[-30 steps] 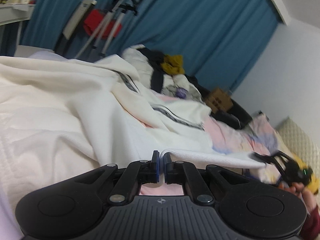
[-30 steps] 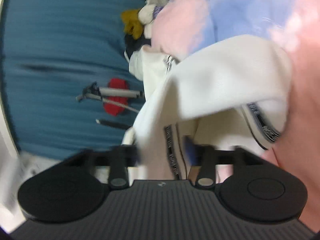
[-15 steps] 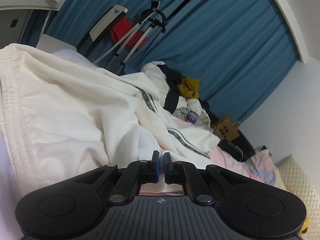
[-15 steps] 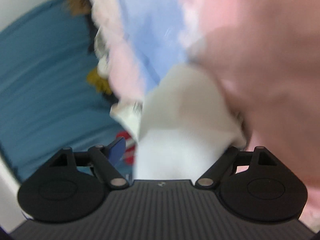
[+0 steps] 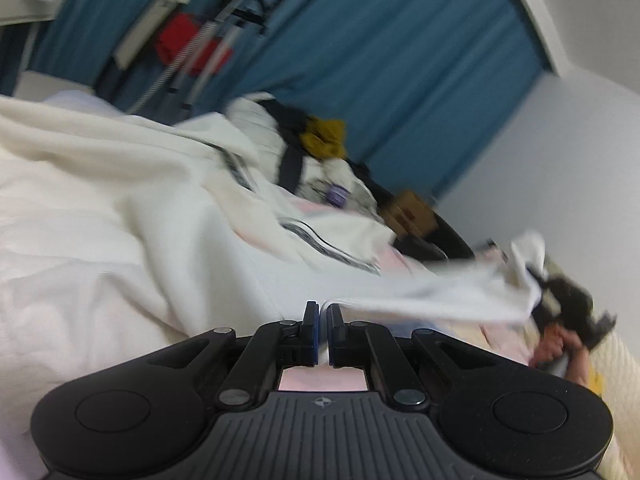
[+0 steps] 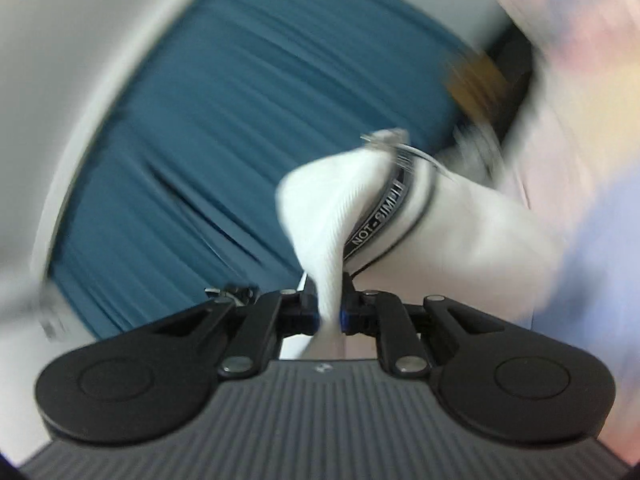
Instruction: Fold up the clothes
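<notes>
Here the left gripper (image 5: 323,316) has its jaws pinched together on a thin edge of the cream-white knit garment with black lettered trim (image 5: 120,208), which lies rumpled across the pink and blue bedspread (image 5: 404,260). The right gripper (image 6: 331,312) is clamped on a bunched fold of that garment, lifting it before the teal pleated curtain (image 6: 240,120).

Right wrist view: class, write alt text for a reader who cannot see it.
The right gripper is shut on a bunched fold of a white garment with a black lettered band. Behind it hang blue curtains; blurred pink and lilac bedding fills the right side.
</notes>
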A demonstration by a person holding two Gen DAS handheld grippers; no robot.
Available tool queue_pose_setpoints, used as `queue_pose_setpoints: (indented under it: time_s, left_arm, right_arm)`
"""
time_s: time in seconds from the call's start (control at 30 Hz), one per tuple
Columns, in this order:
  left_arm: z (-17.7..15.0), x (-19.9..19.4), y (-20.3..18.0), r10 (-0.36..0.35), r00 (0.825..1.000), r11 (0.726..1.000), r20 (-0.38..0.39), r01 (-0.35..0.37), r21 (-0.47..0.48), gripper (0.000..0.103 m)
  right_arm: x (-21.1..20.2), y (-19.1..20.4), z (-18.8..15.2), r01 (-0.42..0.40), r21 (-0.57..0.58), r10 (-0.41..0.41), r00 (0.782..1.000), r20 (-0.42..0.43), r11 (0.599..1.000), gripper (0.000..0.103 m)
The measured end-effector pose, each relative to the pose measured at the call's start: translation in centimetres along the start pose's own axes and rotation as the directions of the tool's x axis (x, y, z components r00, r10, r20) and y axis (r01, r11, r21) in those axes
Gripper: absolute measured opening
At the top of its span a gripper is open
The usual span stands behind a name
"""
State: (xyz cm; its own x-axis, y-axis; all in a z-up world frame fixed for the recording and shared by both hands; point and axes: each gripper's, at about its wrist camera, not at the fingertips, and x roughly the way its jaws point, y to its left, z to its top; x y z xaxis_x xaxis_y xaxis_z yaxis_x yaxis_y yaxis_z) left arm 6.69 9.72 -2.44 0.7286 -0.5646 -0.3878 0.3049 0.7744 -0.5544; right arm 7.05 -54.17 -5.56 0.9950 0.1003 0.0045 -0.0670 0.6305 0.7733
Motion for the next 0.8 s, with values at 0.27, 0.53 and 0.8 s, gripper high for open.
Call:
queue_pose_setpoints:
  time_s: [0.27,0.53,0.8]
  left_arm:
    - [-2.5,3.1,-0.9,0.052,0.986,0.997,-0.155,-0.042,0.071,0.005]
    - [-2.8,2.7,0.4,0.105,0.971,0.994,-0.215,-0.111,-0.018,0.023]
    - [-2.3,-2.4,5.6,0.115,0.977,0.899,-0.181,-0.180,-0.400,0.082]
  right_arm:
    - [-3.4,-14.8,-4.1,0.552,0.461,-0.418,0.831,-0.367,0.695,0.013]
    - [-4.7,-18.1,-6.1,0.651,0.434,-0.512,0.758,-0.404,0.622,0.015]
    - [-5.0,-15.8,-3.0,0.655,0.233,-0.575,0.749,-0.329,0.719,0.039]
